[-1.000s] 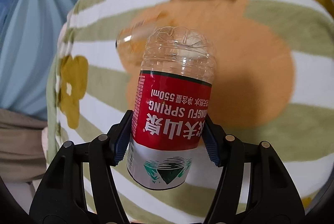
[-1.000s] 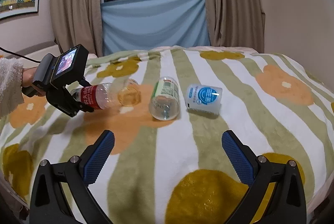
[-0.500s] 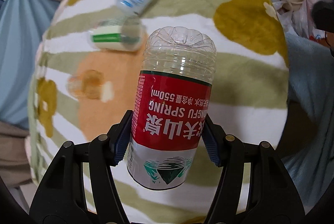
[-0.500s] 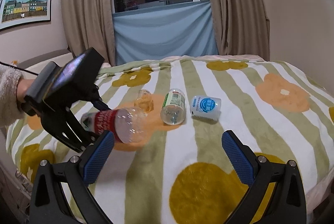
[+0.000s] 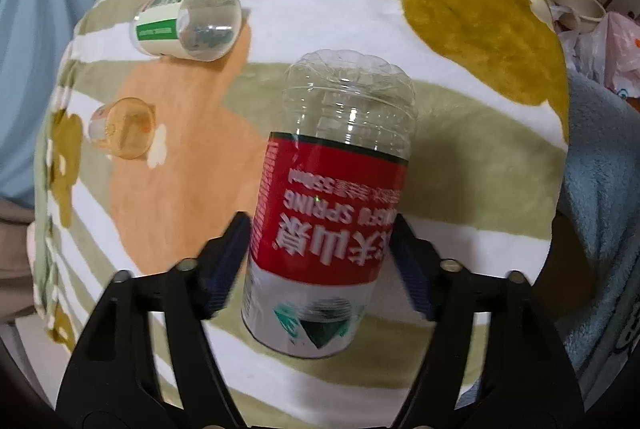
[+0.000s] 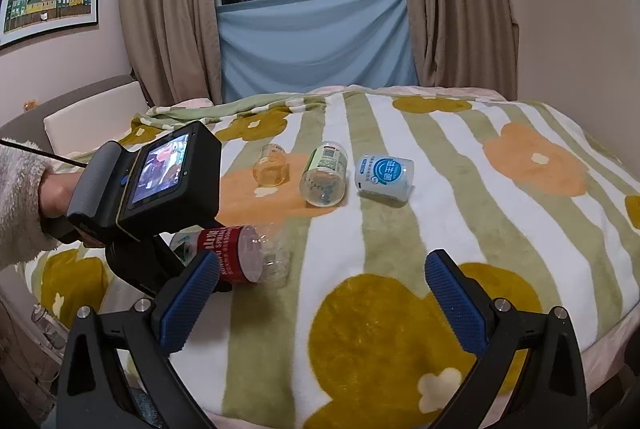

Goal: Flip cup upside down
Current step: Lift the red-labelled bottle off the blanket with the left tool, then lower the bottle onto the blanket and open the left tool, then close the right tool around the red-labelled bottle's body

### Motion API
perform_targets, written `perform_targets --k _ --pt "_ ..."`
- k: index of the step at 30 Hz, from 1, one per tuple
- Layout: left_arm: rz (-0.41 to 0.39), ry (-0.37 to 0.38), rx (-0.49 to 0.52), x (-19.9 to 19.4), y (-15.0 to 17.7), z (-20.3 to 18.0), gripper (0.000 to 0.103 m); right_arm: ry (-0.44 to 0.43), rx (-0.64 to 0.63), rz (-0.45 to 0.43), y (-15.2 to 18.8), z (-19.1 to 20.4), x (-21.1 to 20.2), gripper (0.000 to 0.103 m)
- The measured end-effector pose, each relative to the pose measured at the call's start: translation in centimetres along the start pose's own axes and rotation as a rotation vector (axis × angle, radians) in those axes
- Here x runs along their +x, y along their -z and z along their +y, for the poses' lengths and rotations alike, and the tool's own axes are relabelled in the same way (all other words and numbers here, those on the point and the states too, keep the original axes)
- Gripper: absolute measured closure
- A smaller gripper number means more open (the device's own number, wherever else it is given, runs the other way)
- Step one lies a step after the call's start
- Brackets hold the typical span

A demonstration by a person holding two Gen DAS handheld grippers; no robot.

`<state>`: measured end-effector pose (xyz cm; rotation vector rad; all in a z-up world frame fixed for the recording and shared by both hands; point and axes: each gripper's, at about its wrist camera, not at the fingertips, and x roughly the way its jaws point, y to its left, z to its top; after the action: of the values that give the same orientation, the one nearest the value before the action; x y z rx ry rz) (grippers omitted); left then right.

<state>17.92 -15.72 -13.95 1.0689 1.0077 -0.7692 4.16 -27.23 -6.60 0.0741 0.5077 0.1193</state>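
My left gripper [image 5: 320, 261] is shut on a clear plastic bottle with a red label [image 5: 332, 213], gripped at the label, its base pointing away. In the right wrist view the bottle [image 6: 244, 257] lies about level, low over the bed's front left, held by the left gripper [image 6: 168, 261]. A small amber cup [image 5: 122, 129] lies on its side on the blanket, also seen from the right wrist [image 6: 272, 169]. My right gripper [image 6: 316, 301] is open and empty above the bed's front edge.
A green-labelled clear cup [image 6: 324, 175] and a blue-labelled white cup [image 6: 384, 175] lie on their sides right of the amber cup. The striped flower blanket [image 6: 500, 229] covers the bed. A blue cloth [image 5: 600, 197] lies beyond the bed's edge.
My left gripper has carried the bottle away from the cups toward the bed's front left and lowered it. The right gripper has stayed open and nearly still.
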Motion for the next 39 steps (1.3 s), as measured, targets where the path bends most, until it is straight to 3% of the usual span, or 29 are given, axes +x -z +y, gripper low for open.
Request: perform_targets --k 2,12,19,25,31,39 --pt "-0.02 -0.011 0.001 -0.4 0.1 -0.2 0.01 -0.007 0.002 0.001 0.0 0.1 0.1 0.0" --pt "-0.11 -0.015 -0.129 -4.6 2.6 0.2 0.009 -0.098 0.075 0.058 -0.8 1.0 1.1 0.0" --pt "-0.226 0.036 -0.289 -8.0 8.0 0.7 0.009 -0.234 0.414 0.217 -2.4 1.0 5.1 0.0" --pt "-0.278 0.017 -0.312 -8.9 12.3 0.6 0.009 -0.278 0.731 0.31 -1.7 2.7 10.9 0.0" --pt "-0.323 0.016 -0.349 -9.3 15.3 1.4 0.009 -0.202 0.937 0.354 -1.8 4.0 16.3 0.0" --pt "-0.372 0.076 -0.417 -8.8 16.9 3.1 0.009 -0.072 1.123 0.4 0.3 2.3 19.5 0.022"
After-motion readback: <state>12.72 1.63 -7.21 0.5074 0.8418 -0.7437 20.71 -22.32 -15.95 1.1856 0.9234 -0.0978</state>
